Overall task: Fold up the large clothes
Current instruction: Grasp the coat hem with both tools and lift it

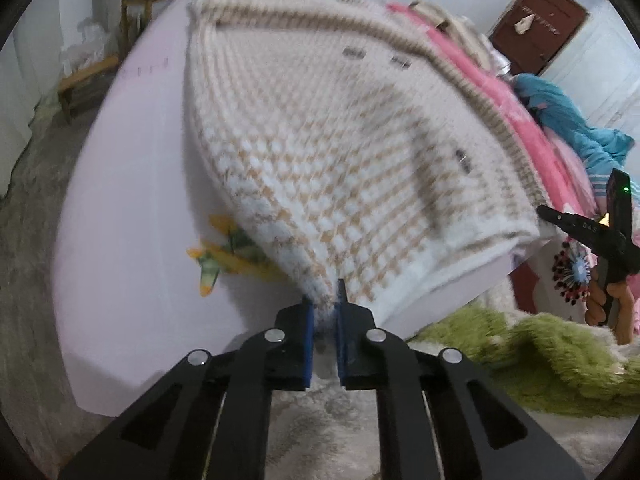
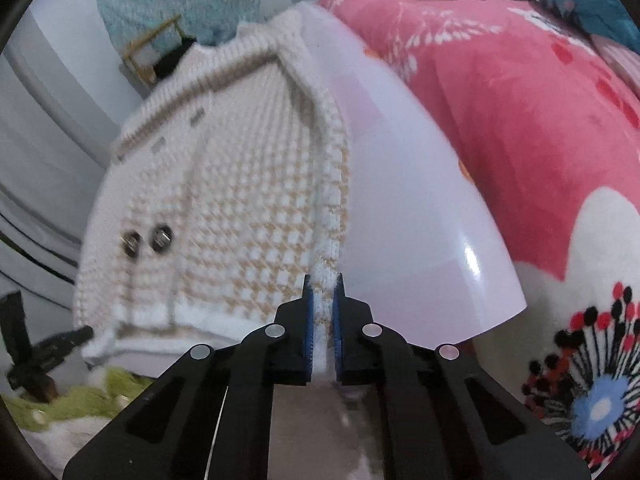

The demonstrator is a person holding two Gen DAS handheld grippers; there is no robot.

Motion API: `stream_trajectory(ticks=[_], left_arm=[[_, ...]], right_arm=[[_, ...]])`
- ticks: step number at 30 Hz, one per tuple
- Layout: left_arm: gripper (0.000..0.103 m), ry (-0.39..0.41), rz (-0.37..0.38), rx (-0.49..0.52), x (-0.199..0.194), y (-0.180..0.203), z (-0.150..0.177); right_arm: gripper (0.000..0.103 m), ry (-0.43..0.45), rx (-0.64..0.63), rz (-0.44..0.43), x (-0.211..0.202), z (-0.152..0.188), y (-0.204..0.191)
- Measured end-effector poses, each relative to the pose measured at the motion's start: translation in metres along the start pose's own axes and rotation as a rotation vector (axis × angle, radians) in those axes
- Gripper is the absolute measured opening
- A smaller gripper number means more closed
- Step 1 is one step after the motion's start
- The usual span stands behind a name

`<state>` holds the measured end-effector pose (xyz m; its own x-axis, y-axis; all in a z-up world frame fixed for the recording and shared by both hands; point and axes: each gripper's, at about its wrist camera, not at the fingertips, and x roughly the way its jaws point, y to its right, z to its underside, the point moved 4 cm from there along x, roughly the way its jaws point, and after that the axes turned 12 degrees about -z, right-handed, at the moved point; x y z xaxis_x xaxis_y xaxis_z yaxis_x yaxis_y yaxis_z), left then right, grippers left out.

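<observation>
Garment: knitted cardigan (image 1: 320, 152), white-and-tan houndstooth, ribbed tan-striped edging, metal clasps; lying flat on white board (image 1: 132, 184) beside pink floral blanket (image 2: 520, 120).
Left gripper (image 1: 323, 304): jaws pinching shut on near hem corner, pointing steeply down.
Right gripper (image 2: 323, 308): jaws clamping white hem edge at board side.
Hand (image 1: 612, 304): gripping right tool's handle.
Writing: lettering on right tool blurred, unreadable.

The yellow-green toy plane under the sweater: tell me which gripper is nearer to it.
Left. The left gripper pinches the knit sweater hem just beside the toy plane; the right gripper clamps the hem's opposite corner.
</observation>
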<state>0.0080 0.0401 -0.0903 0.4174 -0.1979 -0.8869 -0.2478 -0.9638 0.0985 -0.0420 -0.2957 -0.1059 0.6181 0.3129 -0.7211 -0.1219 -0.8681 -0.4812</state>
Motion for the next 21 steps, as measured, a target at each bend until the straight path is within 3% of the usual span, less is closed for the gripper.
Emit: stream_trajectory(ticks=[4, 12, 21], left_arm=[[0.008, 0.09, 0.025, -0.015, -0.025, -0.001, -0.019], [0.007, 0.202, 0.121, -0.161, -0.056, -0.026, -0.075], [0.007, 0.277, 0.127, -0.227, -0.041, -0.053, -0.136]], right_arm=[[0.005, 0.075, 0.046, -0.103, -0.022, -0.017, -0.008], [0.005, 0.189, 0.083, -0.243, -0.048, -0.053, -0.027], [0.006, 0.257, 0.054, -0.289, -0.036, -0.118, -0.043]])
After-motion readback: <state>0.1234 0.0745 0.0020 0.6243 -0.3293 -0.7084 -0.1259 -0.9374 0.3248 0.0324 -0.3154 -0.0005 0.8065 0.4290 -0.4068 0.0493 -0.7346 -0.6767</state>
